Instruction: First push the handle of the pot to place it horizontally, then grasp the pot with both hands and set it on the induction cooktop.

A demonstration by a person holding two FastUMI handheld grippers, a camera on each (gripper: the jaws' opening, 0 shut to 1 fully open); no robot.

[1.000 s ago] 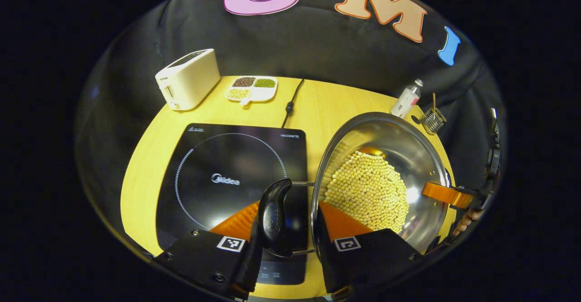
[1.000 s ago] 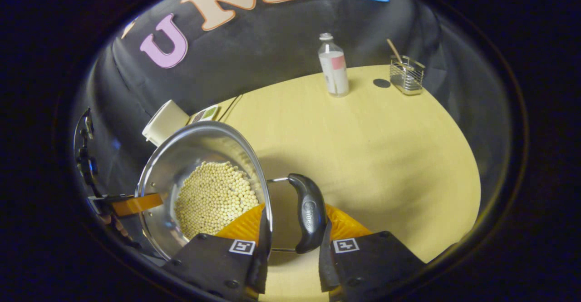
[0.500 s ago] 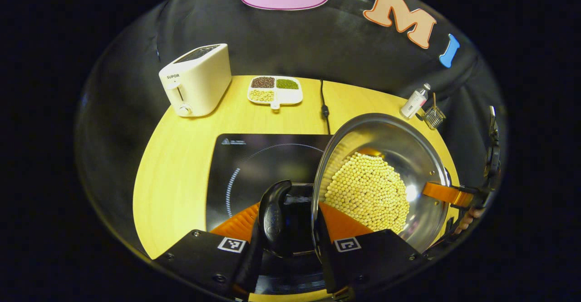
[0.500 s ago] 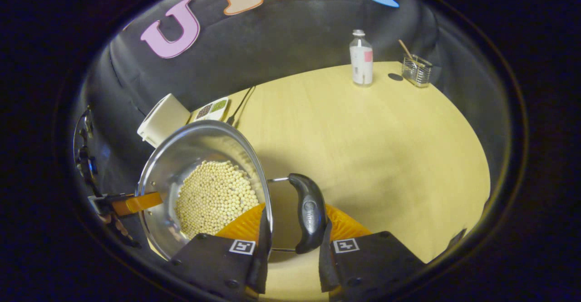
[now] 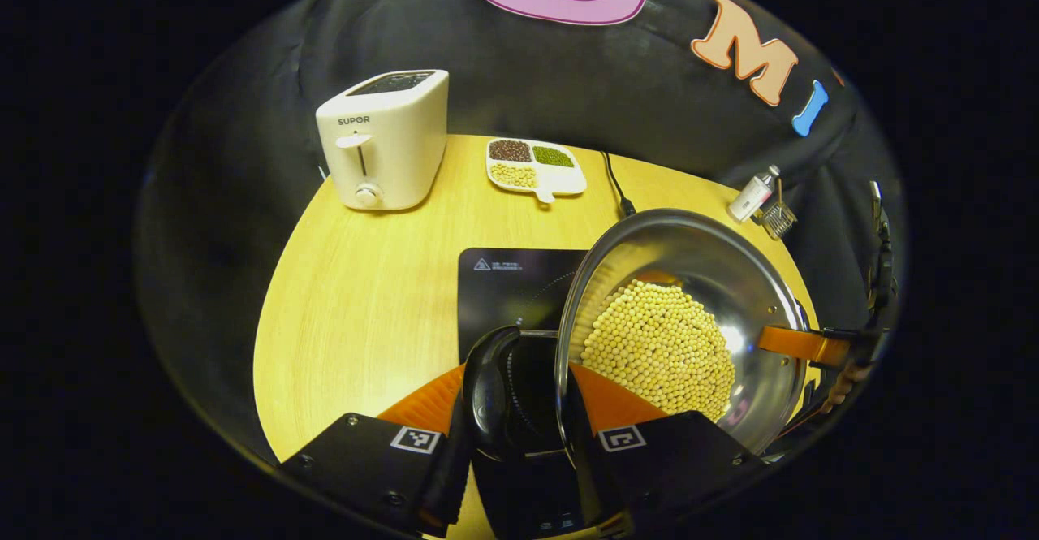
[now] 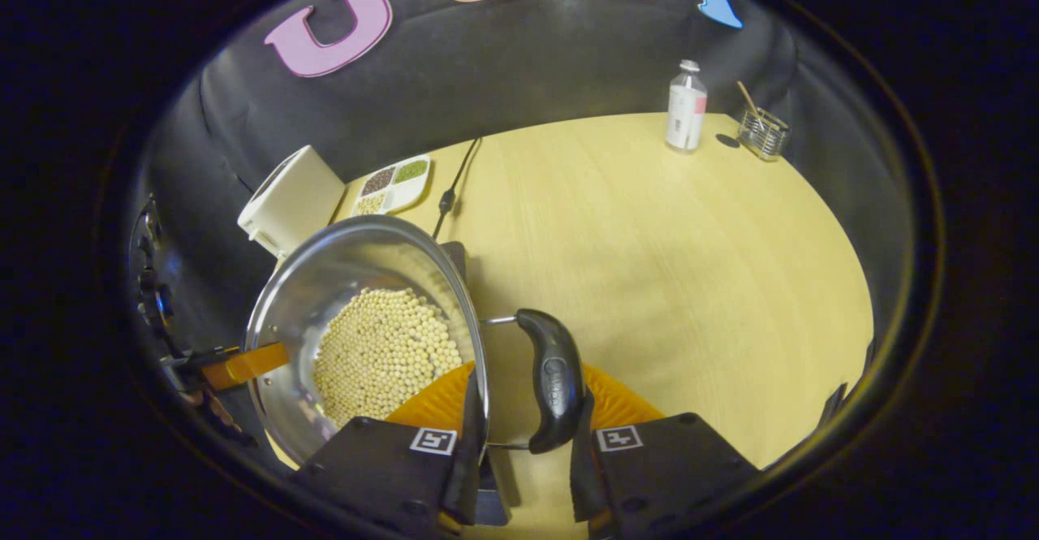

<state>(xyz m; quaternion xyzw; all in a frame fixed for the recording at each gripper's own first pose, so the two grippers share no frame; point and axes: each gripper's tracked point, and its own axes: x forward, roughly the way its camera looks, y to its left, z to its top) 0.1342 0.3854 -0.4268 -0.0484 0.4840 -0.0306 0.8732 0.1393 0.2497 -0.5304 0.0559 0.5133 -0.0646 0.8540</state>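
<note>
The round stainless-steel pot, its bottom covered with pale yellow beans, sat in the lower right of the left gripper view, held at both sides. The left gripper at bottom centre was clamped about the pot's black curved side handle: one finger lay outside the handle and the other inside the rim against the steel wall. In the right gripper view the right gripper was closed the same way on the opposite black handle, one finger inside the wall at lower left and one beyond the handle. Both handles lay flat, so the levelling step looked finished.

What mattered was where the black glass induction cooktop lay: in the left gripper view it showed at centre, directly beneath the left handle and running under the pot's left edge. The pot seemed to be partly above it already, though whether it was lifted clear or touching could not be told. The left hand was the nearer one to the cooktop; the right handle hung over the bare yellow wooden table. Judging by this, the pot needed carrying leftward in that frame, then lowering level.
</note>
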